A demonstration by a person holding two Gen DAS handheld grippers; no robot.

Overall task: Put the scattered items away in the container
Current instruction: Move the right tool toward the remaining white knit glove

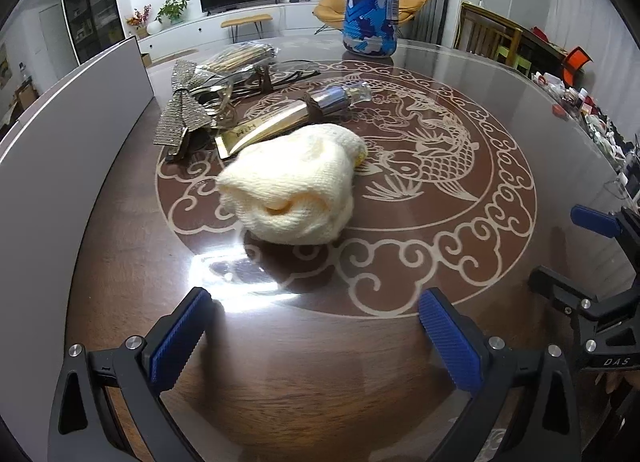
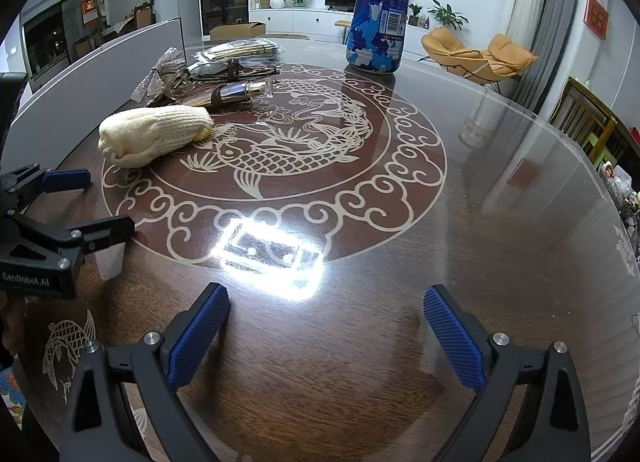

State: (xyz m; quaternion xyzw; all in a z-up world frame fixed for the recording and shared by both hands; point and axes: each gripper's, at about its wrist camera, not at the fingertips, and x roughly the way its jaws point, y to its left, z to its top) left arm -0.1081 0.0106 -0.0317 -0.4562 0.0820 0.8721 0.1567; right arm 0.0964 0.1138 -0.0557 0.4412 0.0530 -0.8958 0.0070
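Note:
A cream knitted bundle point(image 1: 288, 185) point(image 2: 156, 135) lies on the glass tabletop just ahead of my left gripper point(image 1: 316, 302) point(image 2: 96, 201), which is open and holds nothing. Behind the bundle lie a gold tube with a dark cap point(image 1: 288, 117) point(image 2: 236, 93), a sparkly bow point(image 1: 184, 109) point(image 2: 160, 77), a pair of glasses point(image 1: 240, 81) point(image 2: 224, 69) and a clear packet of sticks point(image 1: 240, 55) point(image 2: 240, 49). The grey container's wall point(image 1: 68, 133) point(image 2: 100, 73) rises on the left beside them. My right gripper point(image 2: 326, 294) point(image 1: 556, 248) hovers open over bare table, to the right of the left one.
A tall blue patterned can point(image 1: 372, 1) point(image 2: 380, 9) stands upright at the far side of the round table point(image 2: 480, 201). Wooden chairs point(image 2: 584, 121) and a cluttered surface point(image 1: 592, 109) sit past the right edge. A ceiling light glares off the glass point(image 2: 272, 258).

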